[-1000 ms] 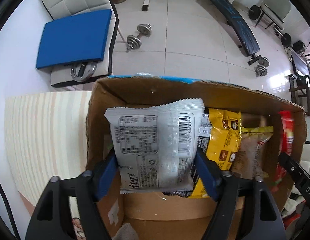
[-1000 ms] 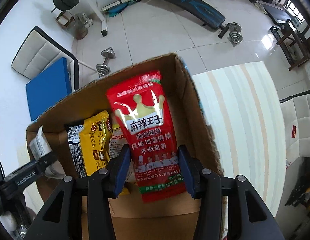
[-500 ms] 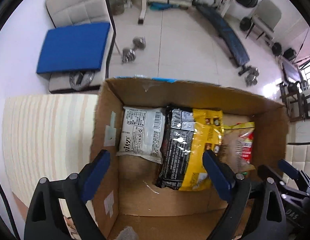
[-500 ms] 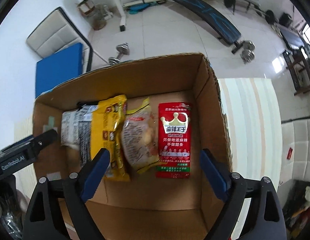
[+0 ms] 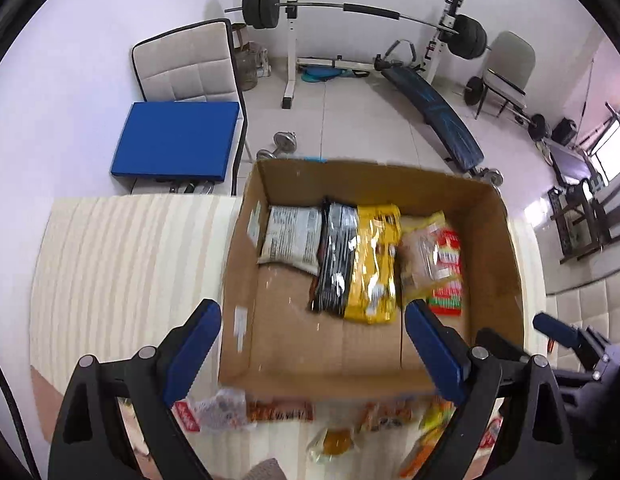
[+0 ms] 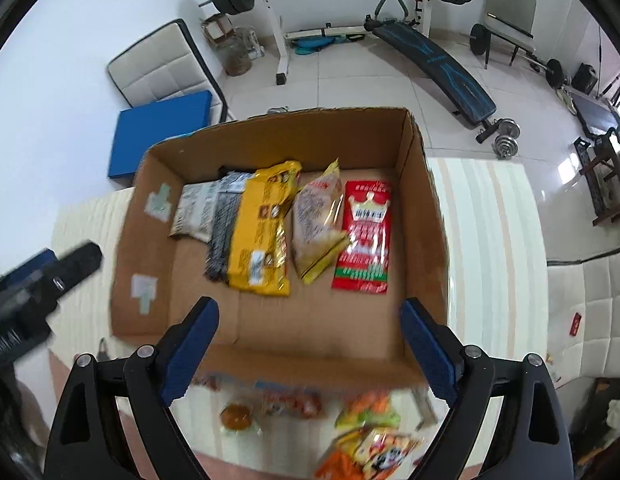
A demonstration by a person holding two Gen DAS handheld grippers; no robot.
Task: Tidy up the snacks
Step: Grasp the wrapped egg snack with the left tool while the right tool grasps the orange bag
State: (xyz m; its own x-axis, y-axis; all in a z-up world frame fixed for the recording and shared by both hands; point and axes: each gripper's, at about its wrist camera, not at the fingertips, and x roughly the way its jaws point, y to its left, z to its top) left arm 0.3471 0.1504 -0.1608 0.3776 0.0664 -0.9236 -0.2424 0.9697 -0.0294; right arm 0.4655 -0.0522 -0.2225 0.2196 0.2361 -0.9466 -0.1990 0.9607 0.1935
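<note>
While both pairs of jaws stand wide and empty above the brown cardboard box (image 5: 506, 264), the loose snack packets that are not yet sorted lie on the pale striped tabletop (image 5: 122, 260), on the near side of the box wall, below the jaws. From left to right: the left gripper (image 5: 312, 346) is nearer the crumpled clear-and-red packet (image 5: 214, 410); the right gripper (image 6: 310, 344), whose jaws have just been opening, with nothing between them, is nearer the orange and green packets (image 6: 368, 432). Inside the box, the white, black-yellow, clear and red packets lie side by side, long axes towards the far wall.
</note>
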